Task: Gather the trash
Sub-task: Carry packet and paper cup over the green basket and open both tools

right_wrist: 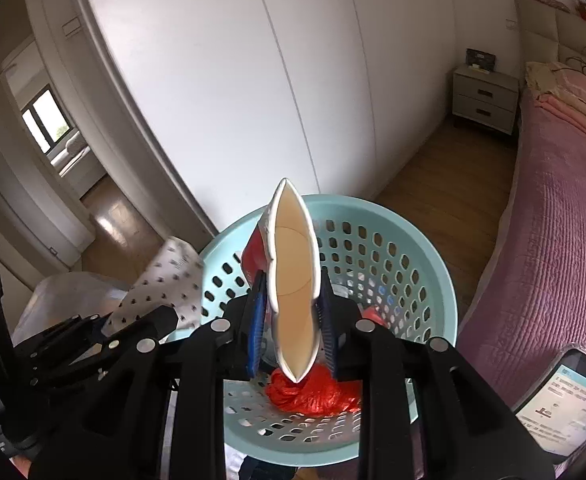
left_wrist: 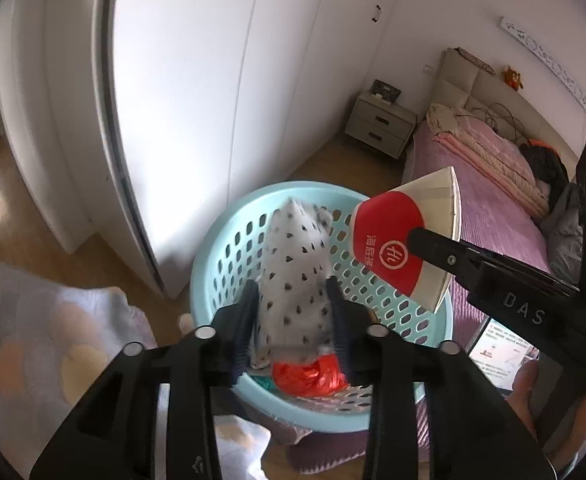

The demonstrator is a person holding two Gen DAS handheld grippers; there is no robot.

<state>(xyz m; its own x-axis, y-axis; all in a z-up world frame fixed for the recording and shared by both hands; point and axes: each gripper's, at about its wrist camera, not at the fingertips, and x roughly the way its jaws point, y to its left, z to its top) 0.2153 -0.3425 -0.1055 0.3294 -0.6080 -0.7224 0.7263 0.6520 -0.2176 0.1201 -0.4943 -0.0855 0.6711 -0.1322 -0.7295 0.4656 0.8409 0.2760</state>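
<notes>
A light blue perforated basket [left_wrist: 197,272] stands on the floor with a crumpled red plastic bag [left_wrist: 309,376] at its bottom. Over it, my left gripper [left_wrist: 292,284] has a white, black-spotted paper bag [left_wrist: 293,248] between its fingers; the jaws stand apart and the bag's lower end looks blurred. From the right comes my right gripper [left_wrist: 417,240], shut on a squashed red-and-white paper cup [left_wrist: 389,236]. The right wrist view shows that gripper [right_wrist: 292,280] pinching the flattened cup [right_wrist: 293,248] above the basket [right_wrist: 445,288] and red bag [right_wrist: 313,396]. The left gripper [right_wrist: 105,328] and spotted bag [right_wrist: 165,280] are at the left.
White wardrobe doors [right_wrist: 253,100] rise just behind the basket. A bed with a purple cover [right_wrist: 553,240] runs along the right, and a nightstand [right_wrist: 485,96] is beyond it. A lit phone screen [right_wrist: 565,404] lies near the basket. A pale patterned cloth [left_wrist: 53,340] is at the left.
</notes>
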